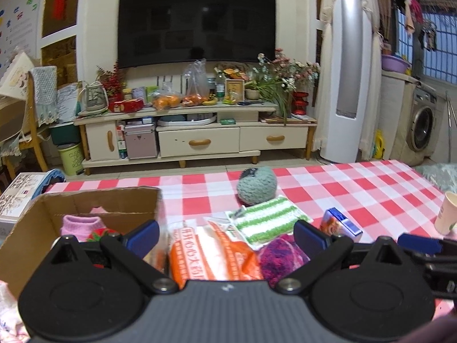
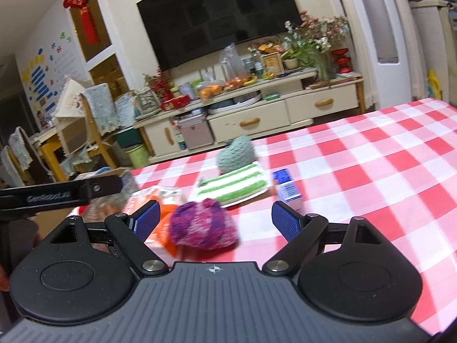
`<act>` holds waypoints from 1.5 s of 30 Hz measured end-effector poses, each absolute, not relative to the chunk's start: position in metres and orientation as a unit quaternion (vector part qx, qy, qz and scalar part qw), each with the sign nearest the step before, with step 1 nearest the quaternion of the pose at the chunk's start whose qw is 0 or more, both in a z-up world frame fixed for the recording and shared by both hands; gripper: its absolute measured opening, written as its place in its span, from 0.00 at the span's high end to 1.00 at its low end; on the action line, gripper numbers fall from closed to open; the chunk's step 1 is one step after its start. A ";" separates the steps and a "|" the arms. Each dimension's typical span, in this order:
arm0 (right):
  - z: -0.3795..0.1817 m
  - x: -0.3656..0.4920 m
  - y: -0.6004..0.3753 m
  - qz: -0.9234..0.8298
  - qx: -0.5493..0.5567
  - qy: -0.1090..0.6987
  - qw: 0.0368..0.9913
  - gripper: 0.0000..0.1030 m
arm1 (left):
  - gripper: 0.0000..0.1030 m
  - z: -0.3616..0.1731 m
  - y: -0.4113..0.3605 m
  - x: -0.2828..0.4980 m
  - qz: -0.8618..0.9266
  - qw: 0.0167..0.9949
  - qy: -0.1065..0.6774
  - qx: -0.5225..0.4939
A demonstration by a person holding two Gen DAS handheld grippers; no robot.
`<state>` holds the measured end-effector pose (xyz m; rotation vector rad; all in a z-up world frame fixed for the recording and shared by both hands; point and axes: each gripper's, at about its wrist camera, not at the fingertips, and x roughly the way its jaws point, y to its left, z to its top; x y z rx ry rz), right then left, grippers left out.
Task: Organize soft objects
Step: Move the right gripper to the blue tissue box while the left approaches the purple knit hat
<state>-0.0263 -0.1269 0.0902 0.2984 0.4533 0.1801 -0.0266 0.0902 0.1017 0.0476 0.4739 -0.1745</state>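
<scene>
Left claw [image 1: 225,235] is hanging wide open over the near edge of the worktop [image 1: 357,188], gripping nothing; its blue pads are sitting either side of an orange-and-white plastic packet [image 1: 211,251] lying flat on the checked cloth. Right claw [image 2: 215,218] is likewise spread wide and empty, with a purple-magenta knitted ball [image 2: 202,224] lying between its fingers, nearer the left pad; contact cannot be told from the blur.

Cardboard box [image 1: 85,208] is standing open at the left of the worktop, just beside the packet. A pink knitted item [image 1: 81,225] with a red-and-green patch is lying inside it.

Grey-green yarn ball [image 1: 257,185] is resting further back, touching the far edge of a green-and-white striped cloth [image 1: 268,221]. The striped cloth is lying flat behind the purple ball and appears to overlap the packet's far corner.

A small blue carton [image 2: 287,190] is lying just to the right of the striped cloth. A paper cup [image 1: 447,214] is standing at the right edge in the left wrist view.
</scene>
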 end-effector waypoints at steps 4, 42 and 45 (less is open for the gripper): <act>0.086 -0.024 -0.133 0.065 0.146 0.220 0.962 0.00 | 0.03 0.097 0.079 -0.025 -0.100 0.965 0.239 0.036; 0.049 0.058 -0.164 0.096 0.173 0.295 0.935 0.00 | 0.03 0.038 0.000 0.026 -0.152 0.932 0.307 0.120; 0.049 0.060 -0.163 0.099 0.162 0.300 0.935 0.03 | 0.03 0.036 0.000 0.029 -0.152 0.930 0.317 0.110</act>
